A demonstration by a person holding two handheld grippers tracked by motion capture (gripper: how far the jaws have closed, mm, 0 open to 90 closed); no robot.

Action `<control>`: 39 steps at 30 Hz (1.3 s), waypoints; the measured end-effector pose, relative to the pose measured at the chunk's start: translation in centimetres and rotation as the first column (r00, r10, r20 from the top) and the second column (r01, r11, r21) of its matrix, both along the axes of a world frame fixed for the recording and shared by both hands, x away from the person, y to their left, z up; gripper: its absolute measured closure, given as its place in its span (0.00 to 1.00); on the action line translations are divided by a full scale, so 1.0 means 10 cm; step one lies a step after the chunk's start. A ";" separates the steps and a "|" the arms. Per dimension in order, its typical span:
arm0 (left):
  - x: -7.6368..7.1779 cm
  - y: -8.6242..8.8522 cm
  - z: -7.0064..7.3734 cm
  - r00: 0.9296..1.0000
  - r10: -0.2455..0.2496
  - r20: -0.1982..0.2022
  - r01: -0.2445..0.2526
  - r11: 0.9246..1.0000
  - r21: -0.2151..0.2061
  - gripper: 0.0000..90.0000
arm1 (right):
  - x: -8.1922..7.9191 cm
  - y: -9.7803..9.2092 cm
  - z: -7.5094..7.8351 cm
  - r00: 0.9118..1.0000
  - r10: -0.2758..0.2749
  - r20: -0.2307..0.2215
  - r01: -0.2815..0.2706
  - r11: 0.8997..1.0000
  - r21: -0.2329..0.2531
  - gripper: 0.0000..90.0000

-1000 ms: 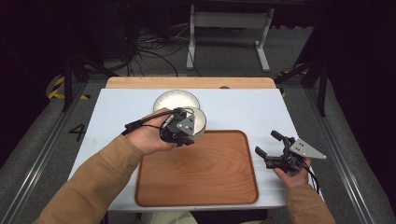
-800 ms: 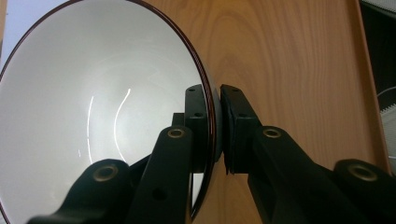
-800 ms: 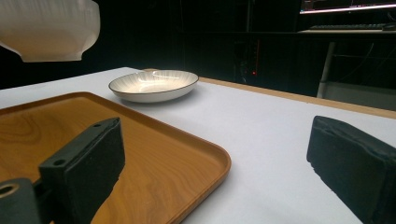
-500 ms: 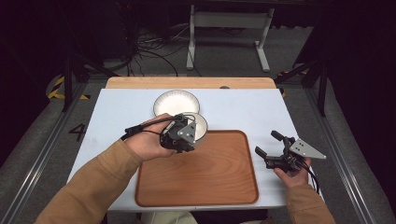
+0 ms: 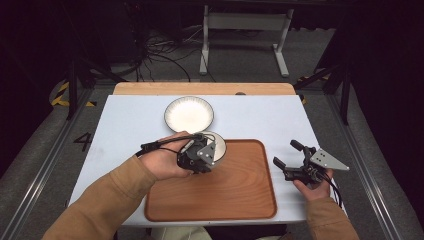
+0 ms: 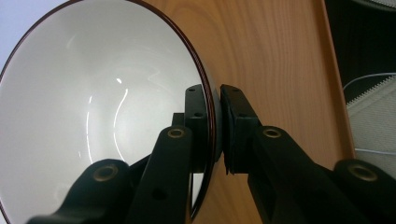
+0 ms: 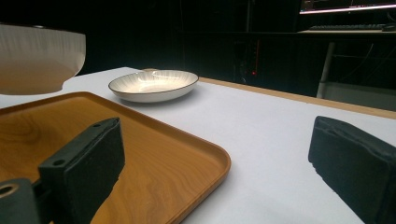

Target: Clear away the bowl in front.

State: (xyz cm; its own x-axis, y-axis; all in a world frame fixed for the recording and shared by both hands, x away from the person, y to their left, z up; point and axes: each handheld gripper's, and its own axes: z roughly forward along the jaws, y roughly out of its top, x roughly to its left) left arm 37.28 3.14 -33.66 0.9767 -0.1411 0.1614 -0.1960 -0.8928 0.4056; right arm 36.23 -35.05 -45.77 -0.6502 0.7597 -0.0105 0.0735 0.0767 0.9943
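Dark floor, cables and a grey metal stand (image 5: 245, 30) lie behind the white bench (image 5: 125, 125), which has a wooden strip along its far edge. On the floor to the left a painted "4" (image 5: 82, 141) can be read; no other writing shows on anything.

In the left gripper view the left gripper (image 6: 214, 126) has its fingers (image 6: 236, 126) closed on the rim of a white bowl (image 6: 93, 107) with a dark brown edge, one finger inside the wall and one outside. The bowl is empty and glossy. In the high view the left gripper (image 5: 202, 152) holds it over the far left corner of the wooden tray (image 5: 240, 190); in the right gripper view the bowl (image 7: 37, 56) hangs clear above the tray surface, its outer wall ribbed. The tray (image 7: 154, 158) has nothing in it.

In the high view the right gripper (image 5: 287, 156) sits just off the tray's right edge, over the bare bench, its fingers (image 7: 88, 163) spread wide with nothing between them.

Beyond the bowl, near the far edge of the bench, stands a shallow white plate (image 5: 189, 113) with a dark rim and fine radial lines, also empty; the plate (image 7: 154, 84) is well apart from the tray.
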 end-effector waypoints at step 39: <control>-0.04 -0.18 -0.39 0.997 -0.031 -0.072 0.034 0.999 0.040 0.92 | 0.00 0.00 0.00 1.000 0.001 0.002 -0.001 1.000 -0.002 0.05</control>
State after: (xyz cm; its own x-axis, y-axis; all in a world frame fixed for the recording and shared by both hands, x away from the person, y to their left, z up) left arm 36.84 1.33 -37.54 0.9803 -0.1782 0.0852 -0.1974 -0.9025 0.3827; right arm 36.22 -35.03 -45.77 -0.6508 0.7592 -0.0128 0.0720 0.0784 0.9943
